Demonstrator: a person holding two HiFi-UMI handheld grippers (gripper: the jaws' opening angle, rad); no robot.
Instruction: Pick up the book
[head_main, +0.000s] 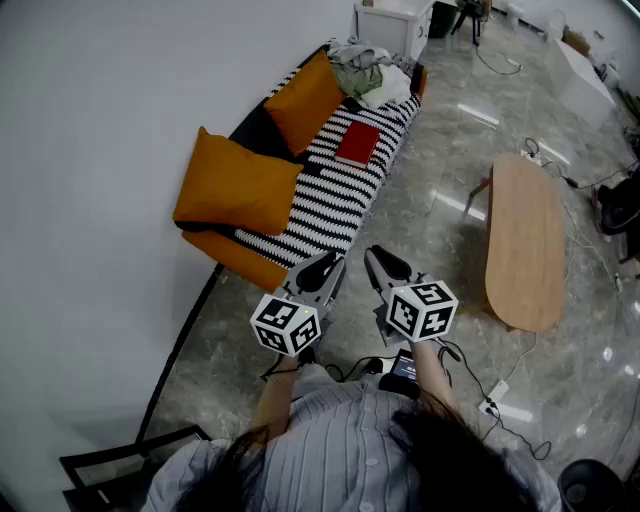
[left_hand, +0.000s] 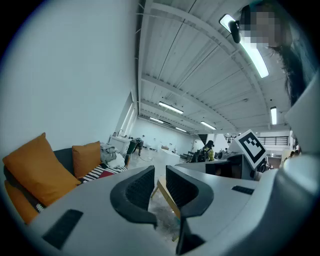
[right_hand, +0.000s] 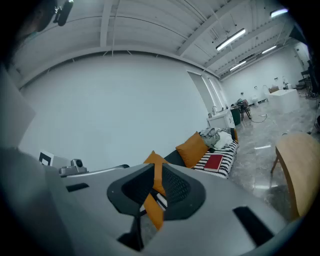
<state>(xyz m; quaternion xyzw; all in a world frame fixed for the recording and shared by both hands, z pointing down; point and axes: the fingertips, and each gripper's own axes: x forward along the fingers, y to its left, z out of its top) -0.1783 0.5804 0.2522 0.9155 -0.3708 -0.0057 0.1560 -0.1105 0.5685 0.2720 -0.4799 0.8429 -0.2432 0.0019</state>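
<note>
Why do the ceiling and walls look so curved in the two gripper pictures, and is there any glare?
Left gripper view: the wide-angle lens bows the ceiling beams, dark corners ring the frame, the long ceiling strip light burns out white. Right gripper view: same bending, yet the flat red book looks sharp. Head view: evenly lit, white reflections streak the glossy grey stone floor.

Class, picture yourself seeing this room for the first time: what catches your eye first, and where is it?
Two orange cushions stand out on the black-and-white striped sofa by the white wall, with a red book lying flat on its seat. Close in, the left gripper and right gripper, each with a checkered marker cube, are held side by side, shut and empty.
</note>
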